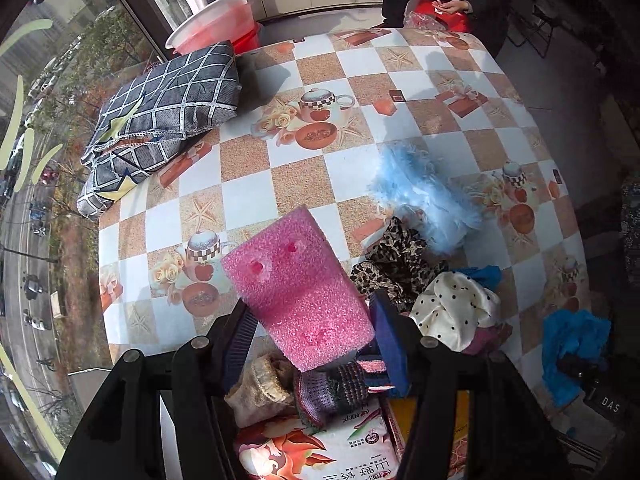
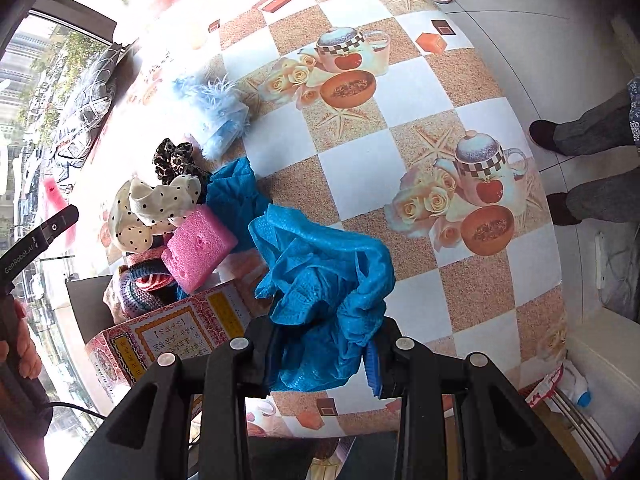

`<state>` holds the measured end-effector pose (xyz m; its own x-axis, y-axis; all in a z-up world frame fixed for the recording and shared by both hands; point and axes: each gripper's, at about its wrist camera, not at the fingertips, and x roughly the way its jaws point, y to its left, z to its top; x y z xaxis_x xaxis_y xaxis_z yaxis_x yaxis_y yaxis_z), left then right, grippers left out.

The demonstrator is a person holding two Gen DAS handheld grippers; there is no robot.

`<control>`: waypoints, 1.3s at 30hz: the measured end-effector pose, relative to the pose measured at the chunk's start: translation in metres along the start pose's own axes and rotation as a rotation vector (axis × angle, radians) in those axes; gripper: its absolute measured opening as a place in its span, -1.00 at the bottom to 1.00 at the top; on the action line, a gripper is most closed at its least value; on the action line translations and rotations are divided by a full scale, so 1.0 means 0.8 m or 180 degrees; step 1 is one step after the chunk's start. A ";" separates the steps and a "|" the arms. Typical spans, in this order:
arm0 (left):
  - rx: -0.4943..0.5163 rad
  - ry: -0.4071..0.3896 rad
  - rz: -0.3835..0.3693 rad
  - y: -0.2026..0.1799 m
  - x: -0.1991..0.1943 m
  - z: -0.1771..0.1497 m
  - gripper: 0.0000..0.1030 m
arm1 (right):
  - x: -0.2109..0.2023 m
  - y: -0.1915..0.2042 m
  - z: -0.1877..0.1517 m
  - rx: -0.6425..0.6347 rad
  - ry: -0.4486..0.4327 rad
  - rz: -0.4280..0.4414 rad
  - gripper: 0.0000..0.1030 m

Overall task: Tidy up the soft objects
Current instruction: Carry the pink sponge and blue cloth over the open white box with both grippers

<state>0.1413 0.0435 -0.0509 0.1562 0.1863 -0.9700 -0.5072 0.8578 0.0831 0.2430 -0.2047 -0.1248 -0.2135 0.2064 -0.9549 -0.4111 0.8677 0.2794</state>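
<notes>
Left tongs (image 1: 312,336) clench the pink sponge (image 1: 300,288), long axis tilted up-left; right tongs (image 2: 320,354) grip crumpled blue cloth (image 2: 324,280).

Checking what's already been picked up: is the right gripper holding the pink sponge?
No, the right gripper is shut on the blue cloth, while the pink sponge sits between the left gripper's fingers.
</notes>
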 end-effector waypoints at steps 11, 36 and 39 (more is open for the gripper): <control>0.0763 -0.0248 -0.0377 -0.134 -0.075 -0.034 0.18 | -0.052 -0.007 -0.011 -0.0243 -0.0299 -0.0025 -0.33; 0.1164 -0.0104 -0.0290 -0.253 -0.127 -0.202 0.18 | -0.064 -0.053 -0.068 -0.0916 -0.0121 0.0158 -0.33; 0.1146 -0.0147 -0.0297 -0.240 -0.131 -0.214 0.18 | -0.066 -0.040 -0.076 -0.1008 -0.0137 0.0155 -0.33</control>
<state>0.0768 -0.2226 -0.0041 0.2297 0.1138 -0.9666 -0.1596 0.9841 0.0779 0.2136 -0.2707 -0.0773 -0.2048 0.2691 -0.9411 -0.6580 0.6739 0.3359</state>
